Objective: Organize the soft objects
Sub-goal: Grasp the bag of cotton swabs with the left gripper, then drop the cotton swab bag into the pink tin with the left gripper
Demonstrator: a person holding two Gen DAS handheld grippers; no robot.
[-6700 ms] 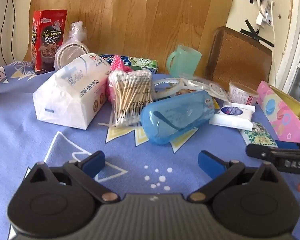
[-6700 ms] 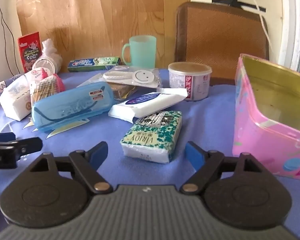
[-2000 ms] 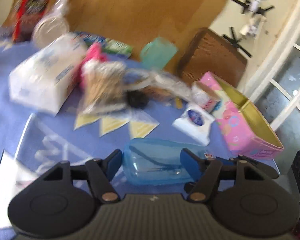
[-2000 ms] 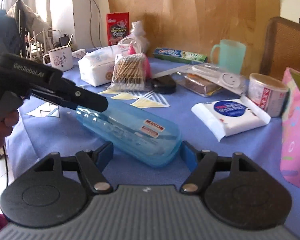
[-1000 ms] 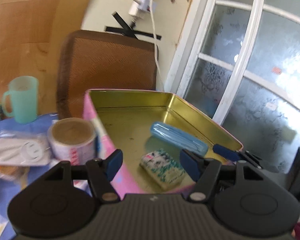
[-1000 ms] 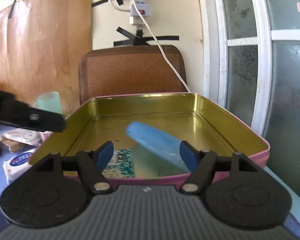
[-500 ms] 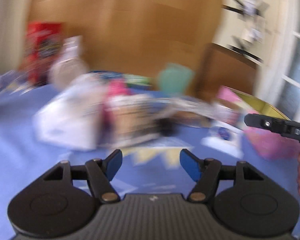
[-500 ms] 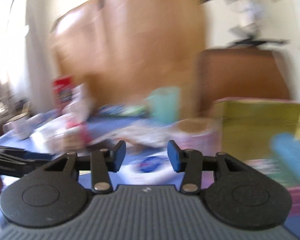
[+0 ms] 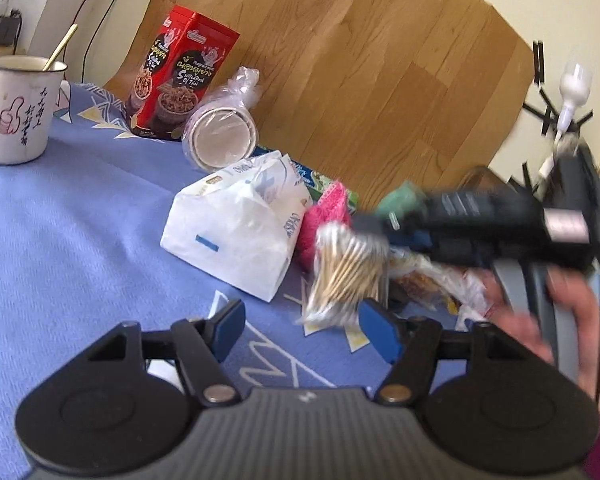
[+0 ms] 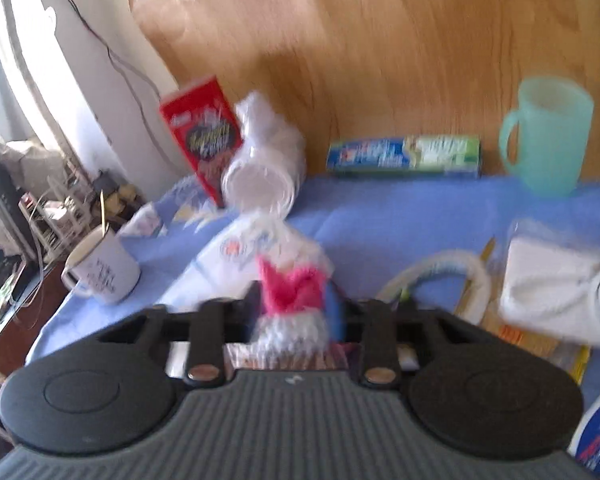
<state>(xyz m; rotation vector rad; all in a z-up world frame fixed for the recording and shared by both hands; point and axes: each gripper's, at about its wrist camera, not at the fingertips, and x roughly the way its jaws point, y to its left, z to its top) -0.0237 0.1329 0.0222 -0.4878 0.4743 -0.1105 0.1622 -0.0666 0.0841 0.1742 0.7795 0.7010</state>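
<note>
Blue-clothed counter (image 9: 80, 240), crowded toward its far edge against a wooden board (image 9: 360, 60).

Left tool (image 9: 300, 326) low over the cloth, pointing slightly downward, jaws spread, nothing between the blue pads, pads just short of the clutter.

Right tool (image 10: 292, 312) reaching in from the right of the left wrist view, a hand (image 9: 548, 316) wrapped round its grey grip, body blurred. Jaws closing, with a pink and white knitted piece (image 10: 290, 296) standing up between them in the right wrist view; too blurred to tell for certain whether the pads already press on it. Tip just over the bag of cotton swabs (image 9: 348, 276), which lies on the cloth near the counter's middle, touching the pink item (image 9: 324, 220) behind it.

White tissue pack (image 9: 236, 236) lying left of the swabs, blue print on it, letters too distorted to read.

Red snack box (image 9: 180, 80) upright at the back, yellow script and "Of Thai" partly legible.

White enamel mug (image 9: 14, 112) at far left, black handwritten characters and a pink thumbs-up drawing on its side, a stick standing inside.

Bagged paper cups (image 9: 220, 136) on their side by the red box.

Mint plastic mug (image 10: 548, 136) at the back right, beside a blue-green long box (image 10: 404, 154), print unreadable.
</note>
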